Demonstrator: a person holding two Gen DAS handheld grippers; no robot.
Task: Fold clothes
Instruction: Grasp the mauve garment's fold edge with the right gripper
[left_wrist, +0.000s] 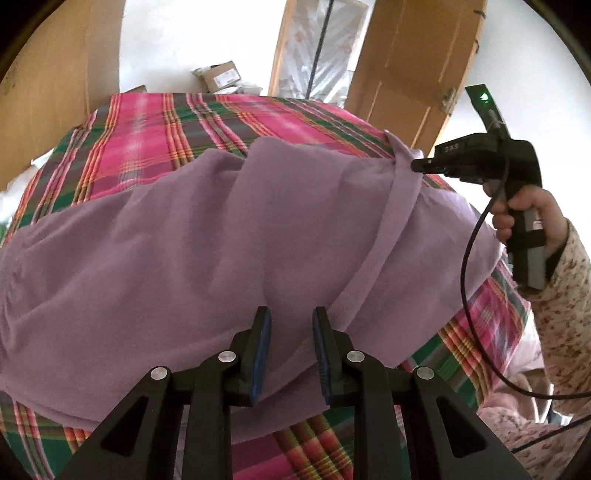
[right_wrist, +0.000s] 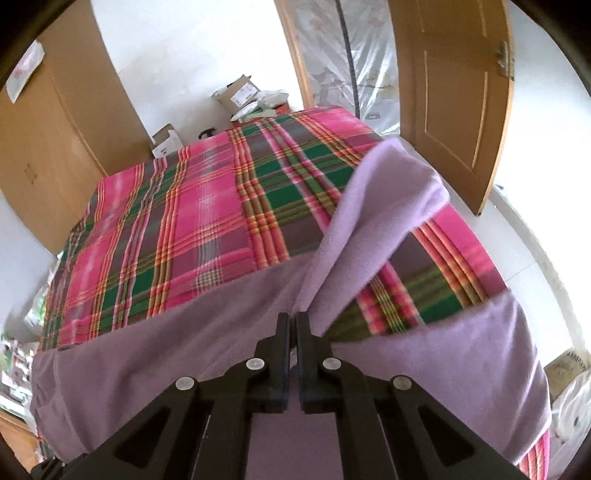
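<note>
On plaid sheet (right_wrist: 177, 229), lilac garment (right_wrist: 184, 354)

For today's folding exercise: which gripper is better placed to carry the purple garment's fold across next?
Probably the right gripper: it is shut on the purple garment, lifting a strip. The left gripper is open, holding nothing.

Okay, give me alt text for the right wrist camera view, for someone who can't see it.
The right gripper, fingers closed, pinches a fold of a lilac fleece garment and lifts it off a bed covered with a pink and green plaid sheet. Behind stand a wooden door and cardboard boxes.
</note>
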